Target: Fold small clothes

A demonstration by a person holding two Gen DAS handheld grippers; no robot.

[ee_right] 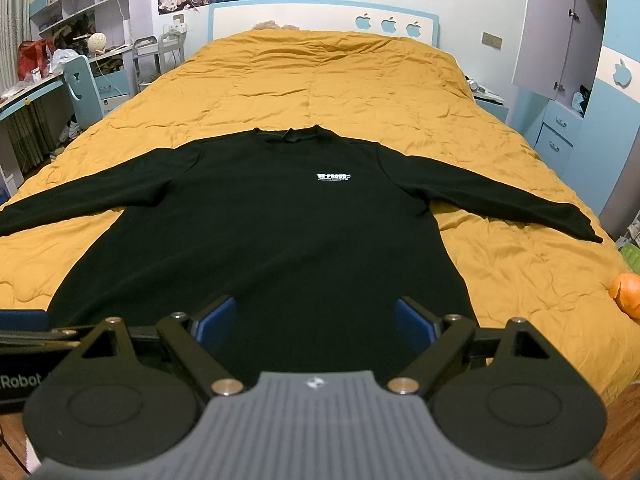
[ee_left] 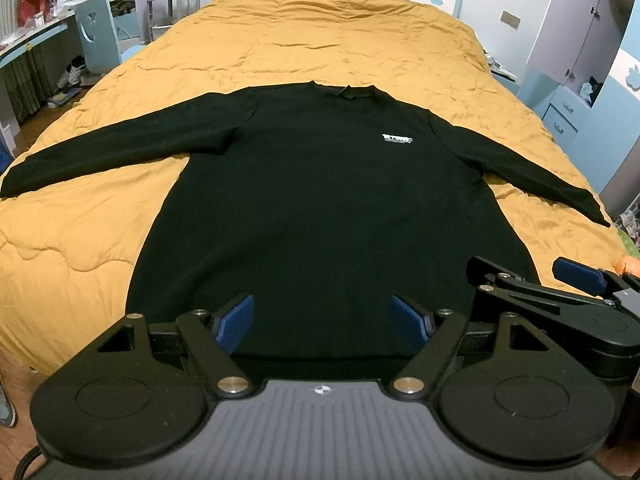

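A black long-sleeved shirt (ee_left: 320,208) with a small white chest logo lies flat, front up, on the mustard quilt, sleeves spread to both sides, hem nearest me. It also shows in the right wrist view (ee_right: 280,240). My left gripper (ee_left: 324,322) is open and empty, held over the hem. My right gripper (ee_right: 316,322) is open and empty over the hem's right part. The right gripper also shows in the left wrist view (ee_left: 540,276) at the right edge.
The mustard quilt (ee_right: 320,88) covers a wide bed with a white-and-blue headboard. An orange (ee_right: 628,288) lies on the quilt near the right edge. A desk and blue chair (ee_right: 80,84) stand to the left, a wardrobe with drawers (ee_right: 560,128) to the right.
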